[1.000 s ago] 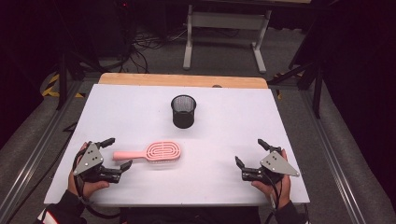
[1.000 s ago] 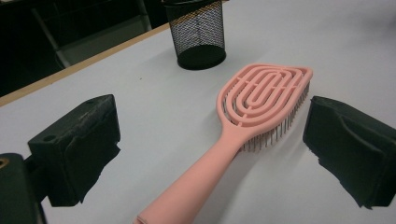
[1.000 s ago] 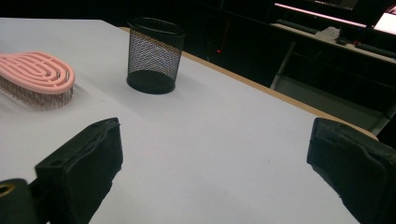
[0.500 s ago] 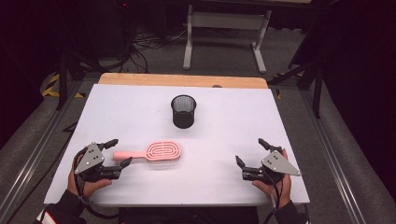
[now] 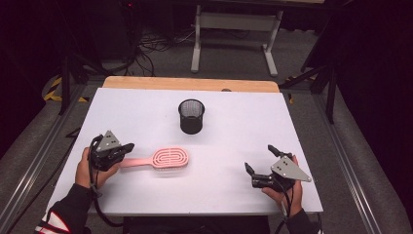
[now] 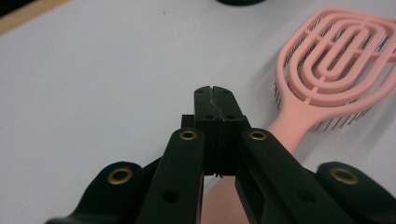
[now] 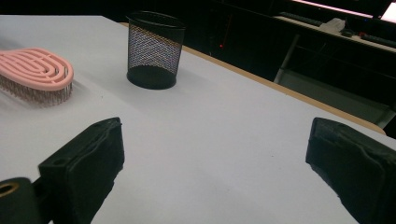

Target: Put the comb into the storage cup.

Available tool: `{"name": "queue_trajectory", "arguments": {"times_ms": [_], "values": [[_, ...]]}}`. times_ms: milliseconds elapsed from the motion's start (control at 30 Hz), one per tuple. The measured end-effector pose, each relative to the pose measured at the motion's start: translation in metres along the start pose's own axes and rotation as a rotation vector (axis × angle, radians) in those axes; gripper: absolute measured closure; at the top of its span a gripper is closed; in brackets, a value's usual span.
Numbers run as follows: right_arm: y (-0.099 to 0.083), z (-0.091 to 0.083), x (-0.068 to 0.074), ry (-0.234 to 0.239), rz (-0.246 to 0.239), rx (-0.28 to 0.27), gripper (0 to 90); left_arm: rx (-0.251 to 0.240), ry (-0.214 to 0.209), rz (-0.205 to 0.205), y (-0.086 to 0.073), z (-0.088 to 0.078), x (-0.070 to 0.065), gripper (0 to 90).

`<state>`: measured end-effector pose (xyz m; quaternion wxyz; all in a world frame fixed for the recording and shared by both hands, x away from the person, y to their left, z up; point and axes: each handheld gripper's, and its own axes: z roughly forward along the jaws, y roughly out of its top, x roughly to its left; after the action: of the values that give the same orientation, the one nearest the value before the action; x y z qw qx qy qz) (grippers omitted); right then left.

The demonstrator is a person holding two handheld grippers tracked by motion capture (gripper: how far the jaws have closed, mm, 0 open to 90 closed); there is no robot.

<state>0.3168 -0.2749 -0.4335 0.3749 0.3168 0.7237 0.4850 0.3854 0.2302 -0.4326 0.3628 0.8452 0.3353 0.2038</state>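
1. Closure of the left gripper (image 5: 127,146) has just taken place: in the left gripper view its two black jaws are seen pressed flat together at the tips, and nothing is caught between the pads.
2. The pink hairbrush (image 5: 168,158) is laid flat on the white table (image 5: 243,126), bristles down, near the front left. Its handle is pointed at the left gripper and is seen passing just under and beside the shut jaws, so a grip on the handle is judged not to have been made.
3. The handle is judged to be turned that way so that it can be taken from the left side without the head being crossed.
4. The right gripper (image 5: 259,158) is held low at the front right, well apart from the brush, with its jaws spread wide and empty, apparently kept in reserve.
5. The black mesh cup (image 5: 191,116) is stood upright and mouth up behind the brush, a likely receptacle for it.
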Motion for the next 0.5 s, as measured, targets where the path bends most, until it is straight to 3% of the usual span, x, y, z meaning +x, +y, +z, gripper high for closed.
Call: {"name": "queue_trajectory", "arguments": {"times_ms": [67, 267, 500], "values": [[0.000, 0.001, 0.000, 0.003, 0.001, 0.004, 5.1, 0.032, -0.013, -0.013, -0.001, 0.004, 0.001, 90.0], [-0.001, 0.002, -0.001, 0.008, 0.001, 0.010, 5.1, 0.118, -0.027, -0.004, -0.005, 0.016, 0.000, 90.0], [-0.002, 0.001, -0.003, 0.025, 0.020, 0.005, 5.2, 0.147, -0.044, 0.009, -0.008, 0.018, -0.003, 90.0]]}}
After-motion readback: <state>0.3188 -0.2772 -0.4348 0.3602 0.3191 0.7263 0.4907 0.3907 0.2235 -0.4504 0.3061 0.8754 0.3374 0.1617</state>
